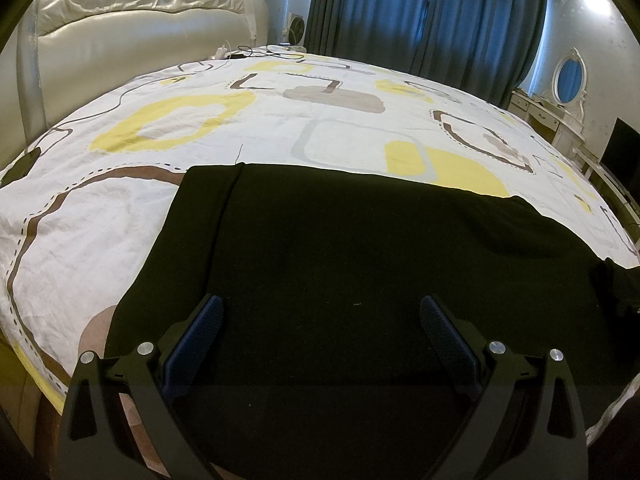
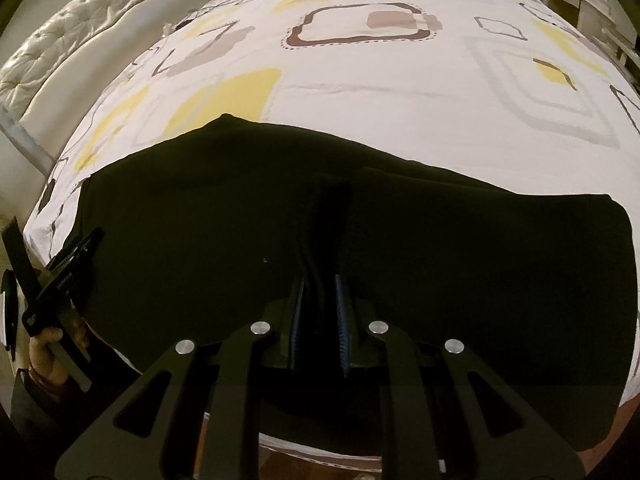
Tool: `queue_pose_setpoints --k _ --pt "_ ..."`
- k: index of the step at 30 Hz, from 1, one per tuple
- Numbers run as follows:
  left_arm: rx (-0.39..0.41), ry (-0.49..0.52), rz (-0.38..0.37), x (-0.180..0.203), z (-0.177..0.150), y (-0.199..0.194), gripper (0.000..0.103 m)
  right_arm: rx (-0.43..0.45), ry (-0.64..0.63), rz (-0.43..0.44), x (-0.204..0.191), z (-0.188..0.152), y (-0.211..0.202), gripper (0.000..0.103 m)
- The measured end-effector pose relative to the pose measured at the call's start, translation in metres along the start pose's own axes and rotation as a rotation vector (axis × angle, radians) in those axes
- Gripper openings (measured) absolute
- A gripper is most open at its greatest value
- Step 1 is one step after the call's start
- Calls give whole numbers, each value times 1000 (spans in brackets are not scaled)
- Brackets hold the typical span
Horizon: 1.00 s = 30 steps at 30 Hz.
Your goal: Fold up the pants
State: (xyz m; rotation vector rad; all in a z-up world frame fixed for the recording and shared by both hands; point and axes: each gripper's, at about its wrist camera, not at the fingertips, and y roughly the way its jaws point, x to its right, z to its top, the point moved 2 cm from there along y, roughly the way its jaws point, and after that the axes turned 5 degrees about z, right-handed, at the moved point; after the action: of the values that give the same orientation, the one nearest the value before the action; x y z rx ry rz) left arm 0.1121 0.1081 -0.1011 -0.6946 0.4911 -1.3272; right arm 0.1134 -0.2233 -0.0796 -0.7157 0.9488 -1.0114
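While the black pants (image 1: 360, 260) lie flat on the patterned bedspread (image 1: 200, 120) at the near edge of the bed, their long axis runs left to right across both views. Right gripper (image 2: 320, 304): 2 blue-padded fingers (image 2: 342, 320) drawn close together, pinching a raised ridge of the dark cloth that runs away from the camera. Left gripper (image 1: 320, 320): fingers (image 1: 200, 332) spread wide, hovering above the fabric, nothing between them. Which end is the waistband, cannot tell. Padded headboard (image 1: 140, 20) sits far left; dark curtains (image 1: 420, 12) hang beyond the bed.
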Motion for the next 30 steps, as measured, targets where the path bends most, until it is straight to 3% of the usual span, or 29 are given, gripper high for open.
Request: queue_pose_setpoints --k 3,11,16,18,22,26,30 --pt "0 1 0 0 0 0 98 -3 12 -26 -2 1 4 13" --pt "1 5 -6 -1 5 0 98 87 41 52 -4 5 -34 14" --pt "2 6 -6 0 5 0 98 148 56 -17 15 10 -61 14" --pt "2 6 -6 0 4 0 98 145 79 -73 32 10 -59 14" --pt "1 6 -8 0 5 1 98 105 125 -98 52 5 -43 14" --pt "1 7 -7 0 3 0 98 46 122 -66 50 -2 -17 16" --pt "-3 7 -14 1 4 1 98 32 104 -87 43 -4 -5 18"
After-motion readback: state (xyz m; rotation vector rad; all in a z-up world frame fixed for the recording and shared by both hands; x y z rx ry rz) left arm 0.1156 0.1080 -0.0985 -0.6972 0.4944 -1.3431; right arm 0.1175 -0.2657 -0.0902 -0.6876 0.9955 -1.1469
